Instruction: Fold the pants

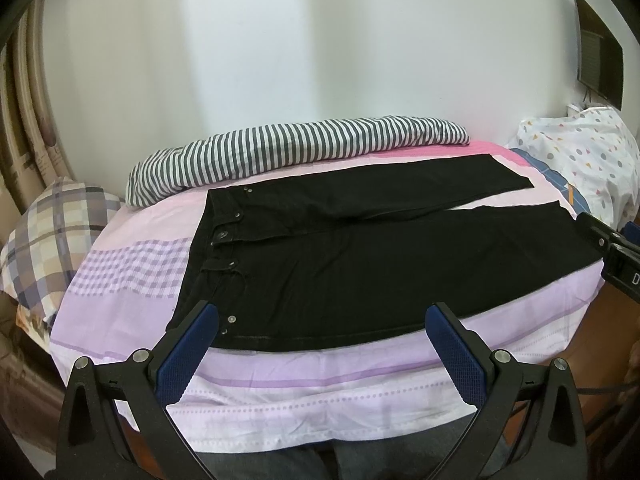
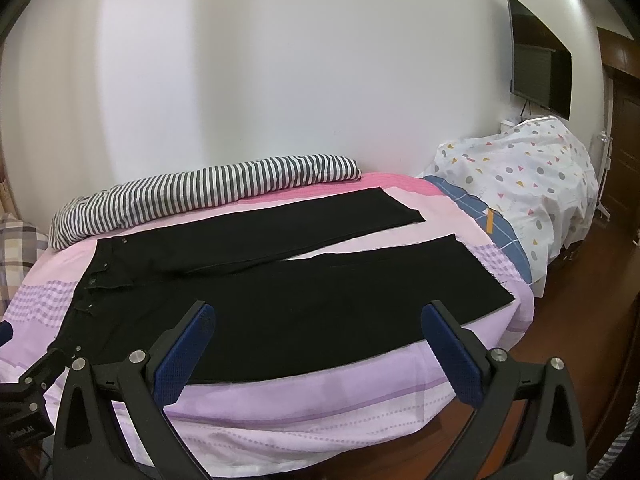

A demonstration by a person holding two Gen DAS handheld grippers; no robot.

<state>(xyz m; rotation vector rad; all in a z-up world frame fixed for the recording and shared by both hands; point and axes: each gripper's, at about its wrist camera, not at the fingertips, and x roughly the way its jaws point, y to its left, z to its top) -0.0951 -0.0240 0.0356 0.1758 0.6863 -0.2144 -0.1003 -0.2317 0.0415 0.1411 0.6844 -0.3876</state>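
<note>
Black pants (image 1: 360,256) lie flat on the bed, waistband to the left with its button and rivets showing, both legs spread toward the right in a narrow V. In the right wrist view the same pants (image 2: 280,304) fill the middle of the bed. My left gripper (image 1: 320,320) hovers open above the near hip and thigh area, nothing between its blue pads (image 1: 188,356). My right gripper (image 2: 318,320) stands open over the near leg, also empty. The right gripper's body shows at the right edge of the left wrist view.
The bed (image 1: 280,376) has a pink and lilac striped cover. A striped grey-white roll (image 1: 288,148) lies along the far wall. A plaid pillow (image 1: 48,236) sits at the left. A dotted white cloth pile (image 2: 520,184) and a wall screen (image 2: 540,60) are at the right.
</note>
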